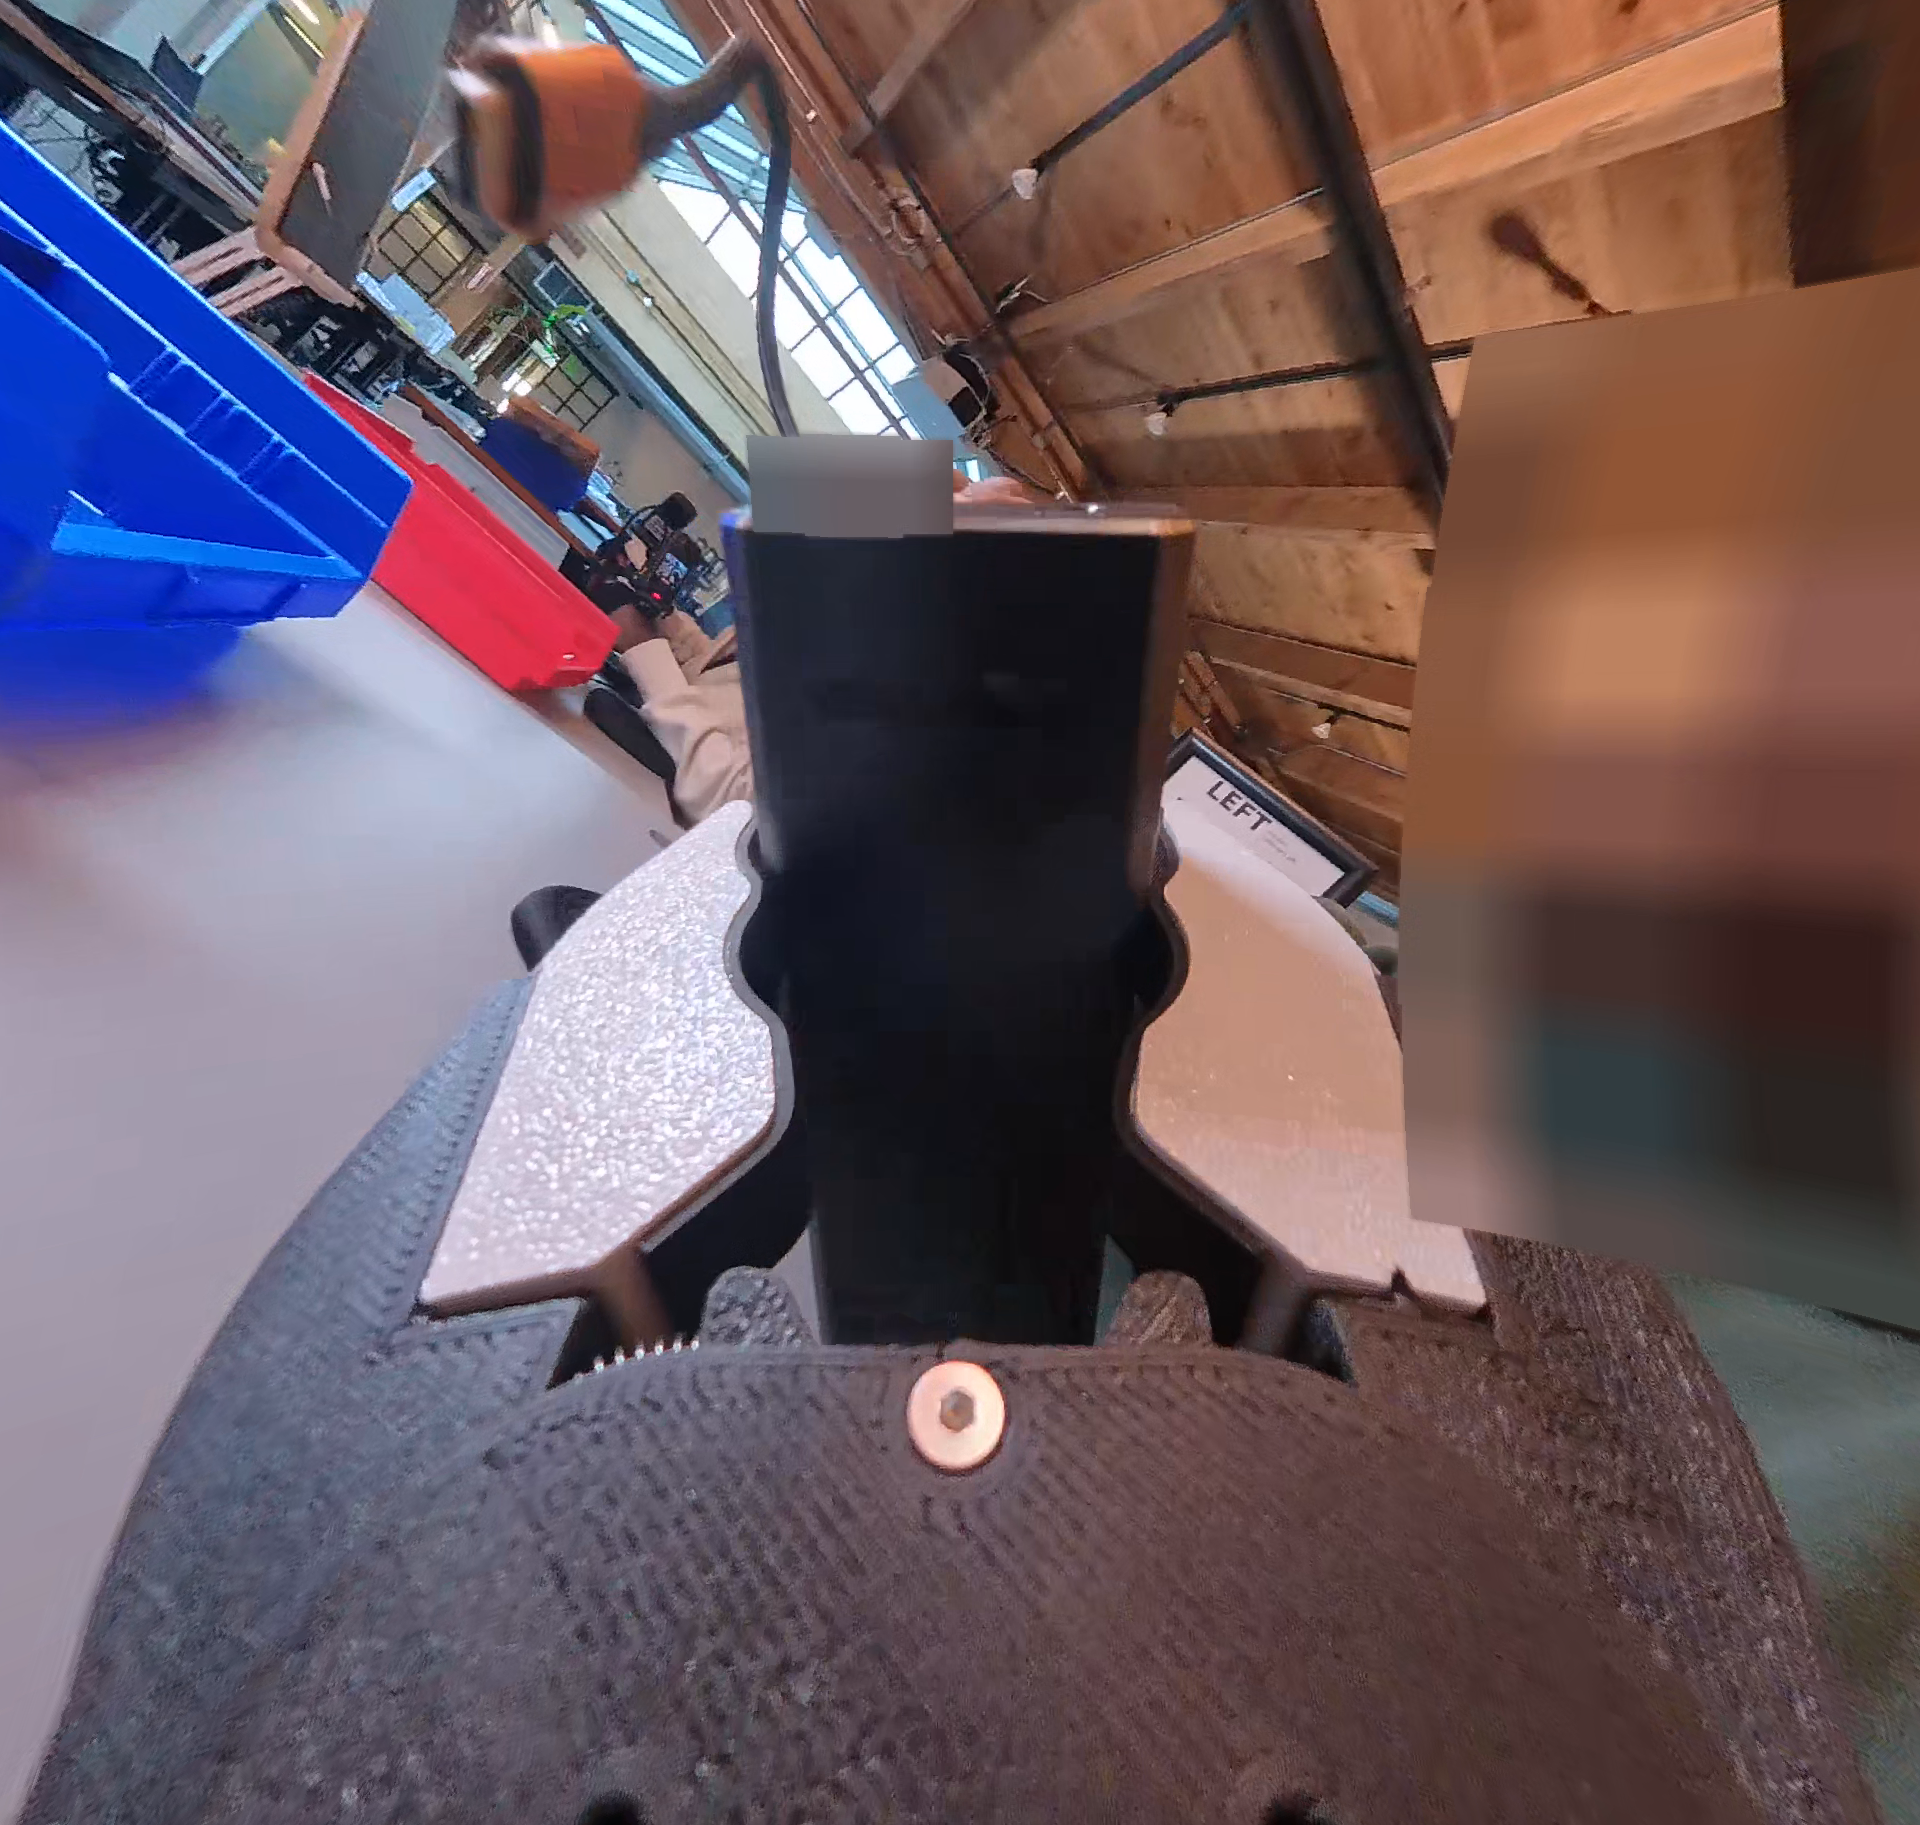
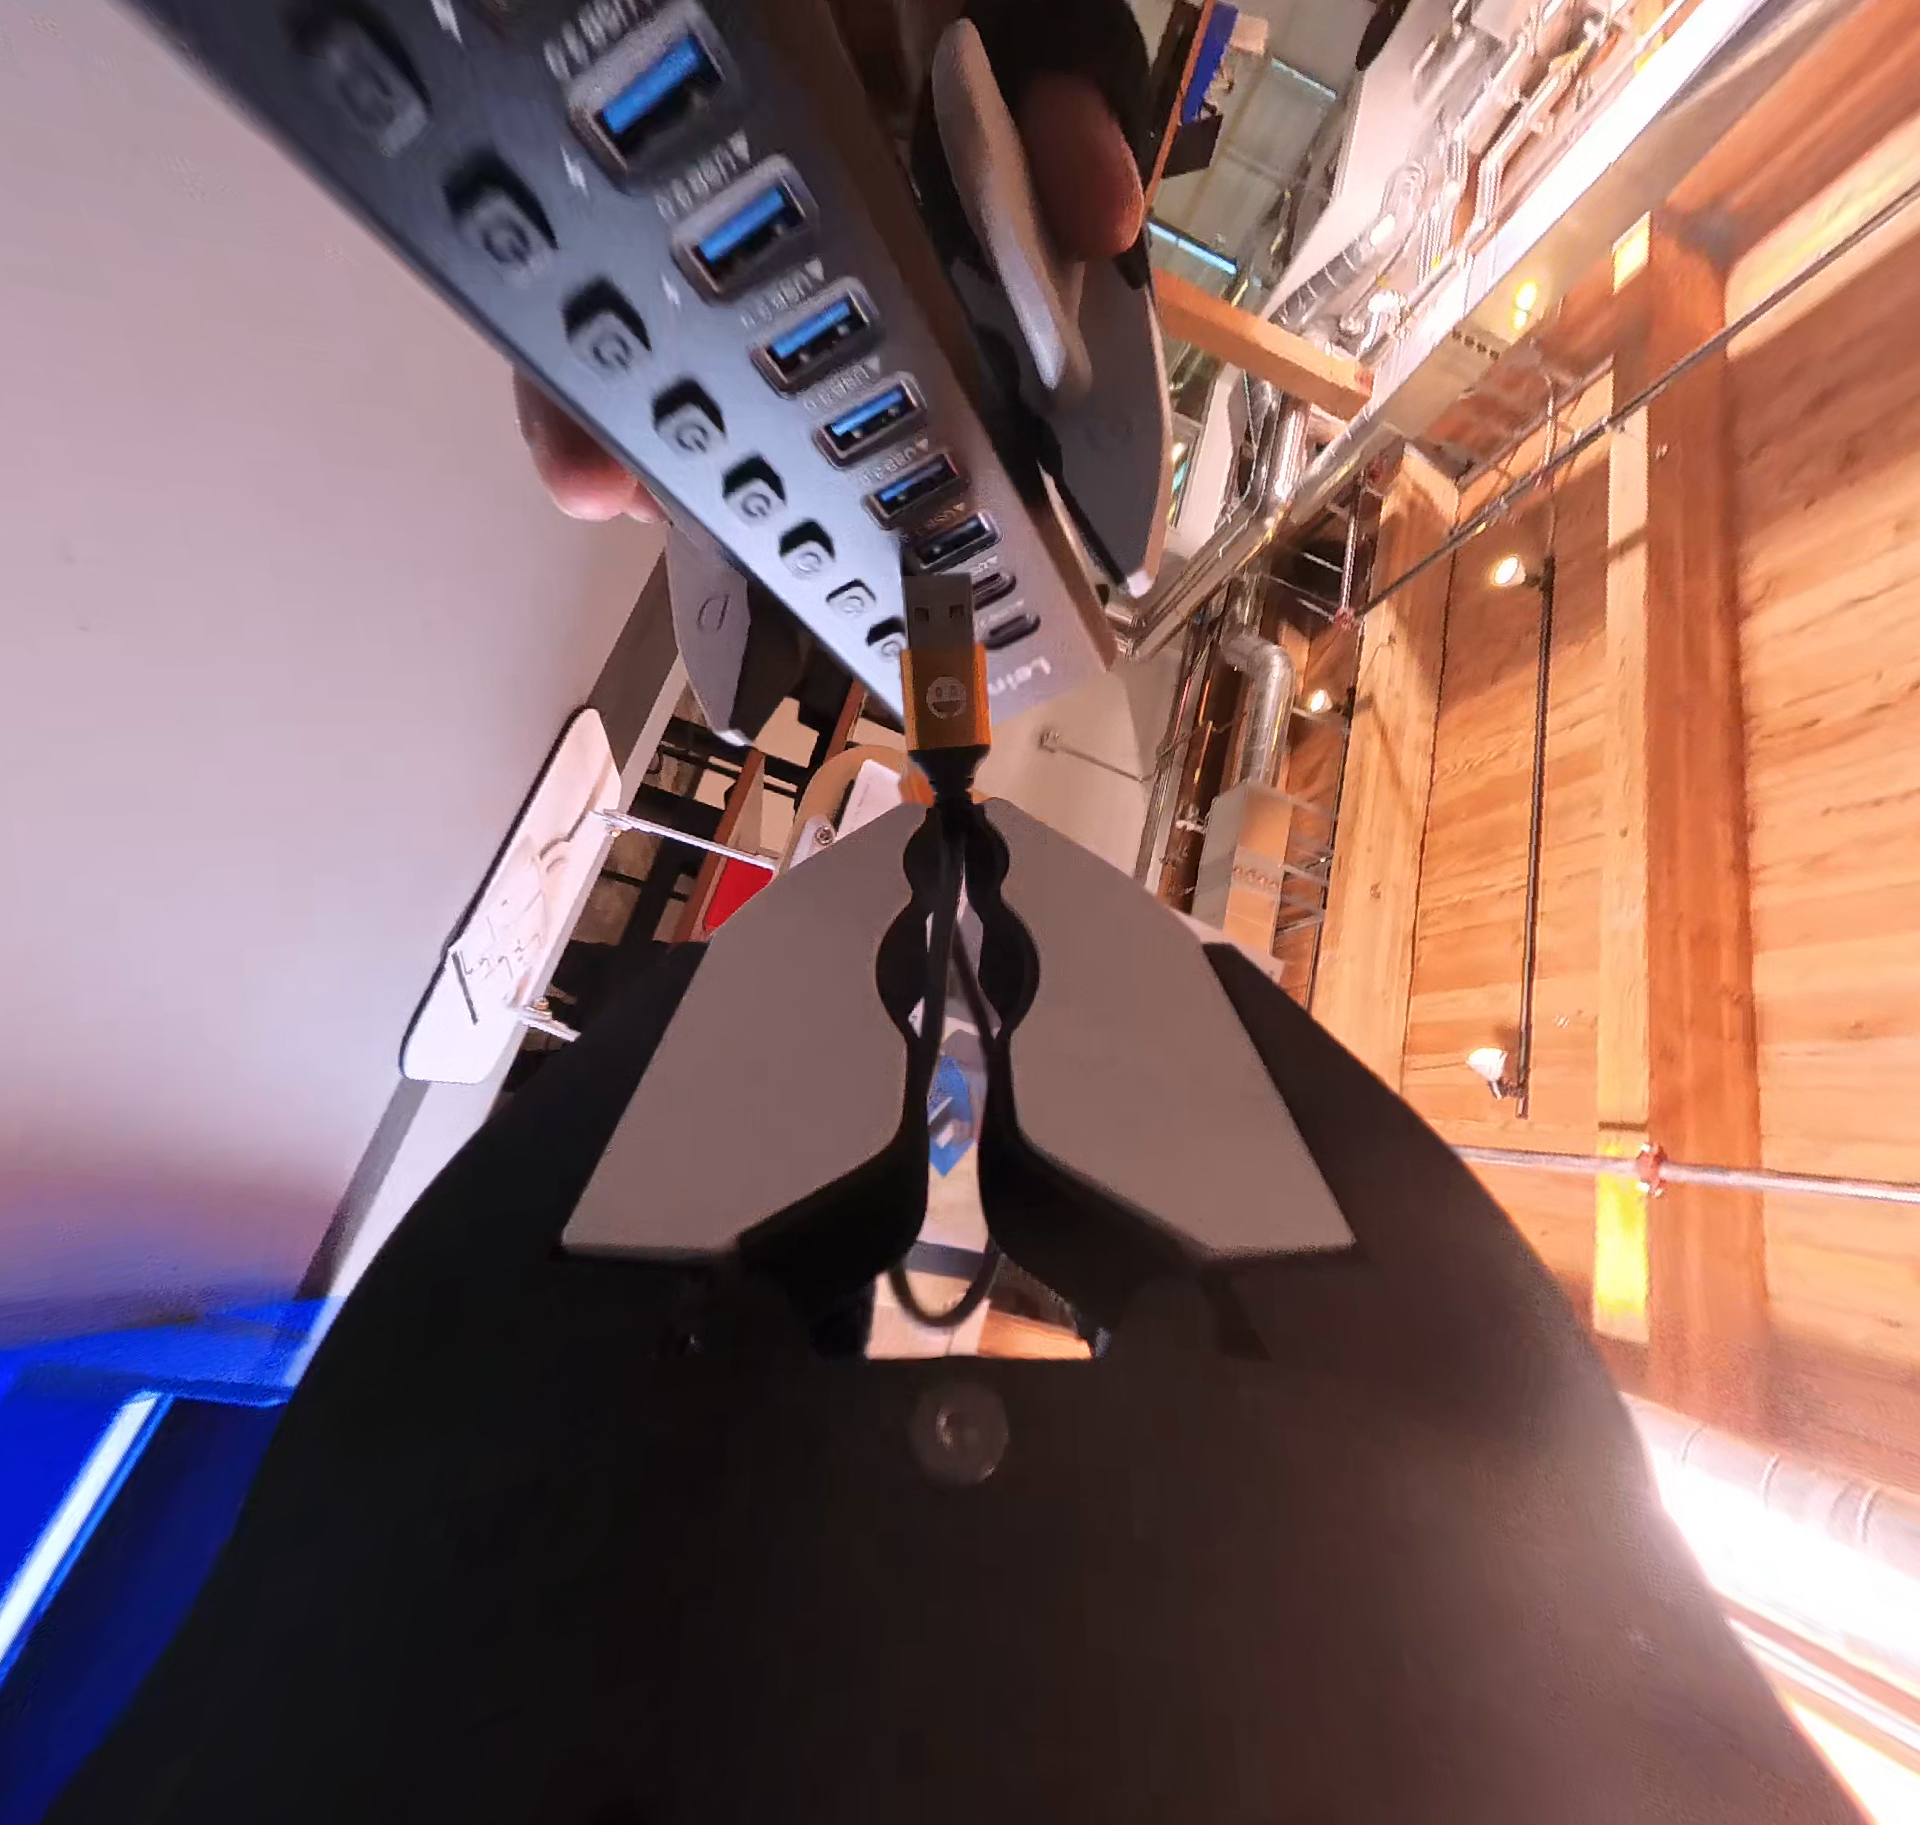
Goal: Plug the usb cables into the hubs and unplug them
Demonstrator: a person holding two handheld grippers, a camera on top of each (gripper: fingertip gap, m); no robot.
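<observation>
My left gripper (image 1: 954,830) is shut on a long black USB hub (image 1: 951,695), seen end-on between the fingers. In the right wrist view the hub (image 2: 582,248) shows a row of blue ports and round buttons, with a left gripper finger (image 2: 1003,206) pressed on its side. My right gripper (image 2: 951,814) is shut on the black cable just behind an orange USB plug (image 2: 938,705). The plug's metal tip lies over the hub's far end and is not in a port. The plug (image 1: 551,128) also hangs blurred at the top left of the left wrist view.
Blue bins (image 1: 156,445) and a red bin (image 1: 488,570) stand on the pale table (image 1: 260,944) at the left. A framed sign (image 1: 1268,830) stands at the right. A person sits far behind the hub. A white card holder (image 2: 509,902) stands at the table's edge. Both grippers' tips are close together, under 4 cm apart.
</observation>
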